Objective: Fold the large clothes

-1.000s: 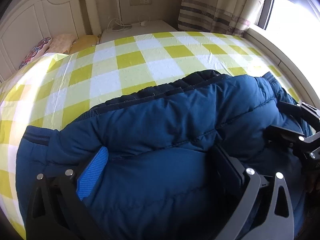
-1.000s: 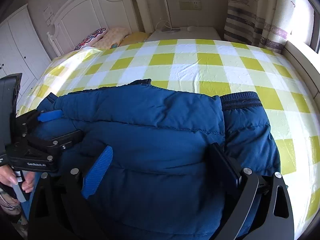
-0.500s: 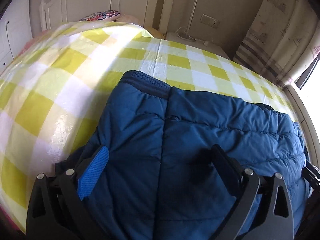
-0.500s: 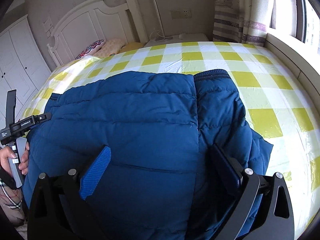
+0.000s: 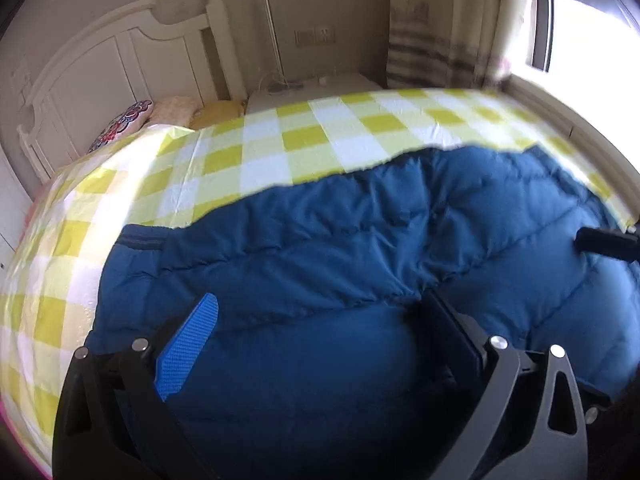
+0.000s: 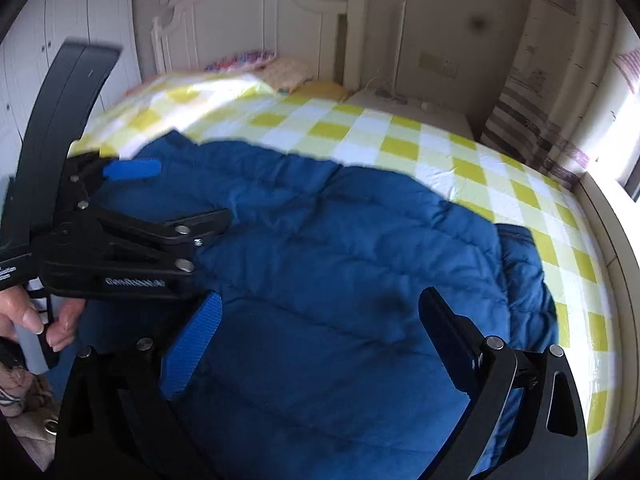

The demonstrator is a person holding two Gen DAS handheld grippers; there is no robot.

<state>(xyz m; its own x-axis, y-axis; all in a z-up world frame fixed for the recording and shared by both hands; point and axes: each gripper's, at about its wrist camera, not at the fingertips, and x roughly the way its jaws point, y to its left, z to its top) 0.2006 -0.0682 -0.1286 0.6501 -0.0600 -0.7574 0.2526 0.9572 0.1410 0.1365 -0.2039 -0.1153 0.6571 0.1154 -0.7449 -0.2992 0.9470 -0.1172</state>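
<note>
Left wrist view: your left claw [image 5: 316,344] is spread wide, holding nothing, above the jacket [image 5: 360,248] lying on the bed [image 5: 264,152]. Expect soft, puffy, light, slippery fabric.

Right wrist view: your right claw [image 6: 320,336] is likewise wide and empty. Grip a stitched seam or the ribbed cuff [image 6: 516,236].

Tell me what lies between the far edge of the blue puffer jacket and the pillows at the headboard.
Only bare yellow-and-white checked bedsheet lies between the blue puffer jacket and the pillows; the left wrist view shows it best.
</note>
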